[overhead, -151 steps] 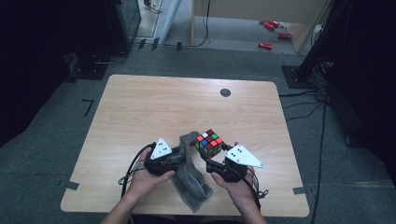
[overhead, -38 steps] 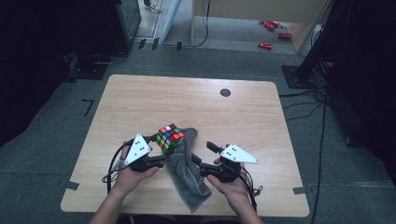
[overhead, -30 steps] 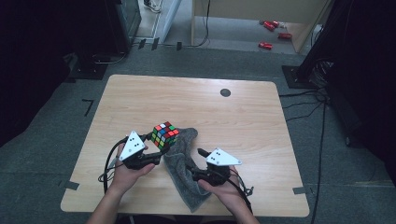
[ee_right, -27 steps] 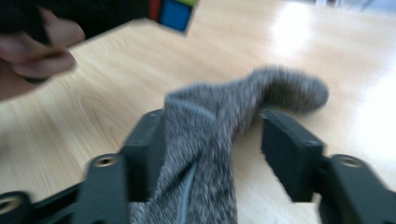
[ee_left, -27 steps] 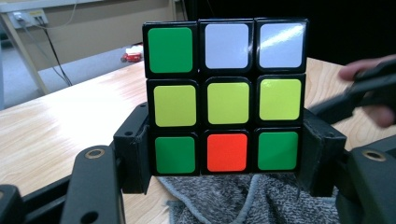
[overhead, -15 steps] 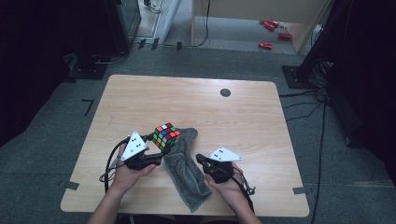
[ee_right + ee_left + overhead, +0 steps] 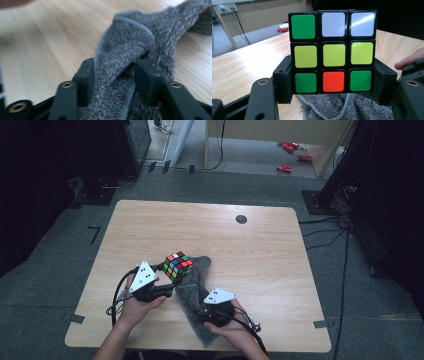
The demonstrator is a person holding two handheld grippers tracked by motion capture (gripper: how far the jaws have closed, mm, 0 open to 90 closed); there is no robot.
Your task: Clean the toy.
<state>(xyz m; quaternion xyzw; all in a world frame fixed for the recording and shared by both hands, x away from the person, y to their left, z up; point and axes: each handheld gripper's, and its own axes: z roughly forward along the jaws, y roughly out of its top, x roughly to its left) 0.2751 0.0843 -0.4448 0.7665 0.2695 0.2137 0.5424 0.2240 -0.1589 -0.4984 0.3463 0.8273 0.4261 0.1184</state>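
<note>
Left gripper view: your left gripper [image 7: 333,85] has its jaws clamped on the cube's [image 7: 332,51] two sides, low down, green/yellow/white/red face toward the cam. Cube's held just above the grey towel [image 7: 344,107], bench [image 7: 242,62] behind it.

Right gripper view: your right gripper [image 7: 113,77] has a bunched fold of the towel [image 7: 125,47] between its jaws. They've just been opening a bit, but the fold still fills the gap and touches both pads; towel lies on the bench [image 7: 42,42] beyond.

High view: left gripper [image 7: 150,285] and cube [image 7: 177,265] sit at the towel's [image 7: 192,287] top-left edge, right gripper [image 7: 216,307] on its lower part, near the bench's [image 7: 260,250] front edge.
</note>
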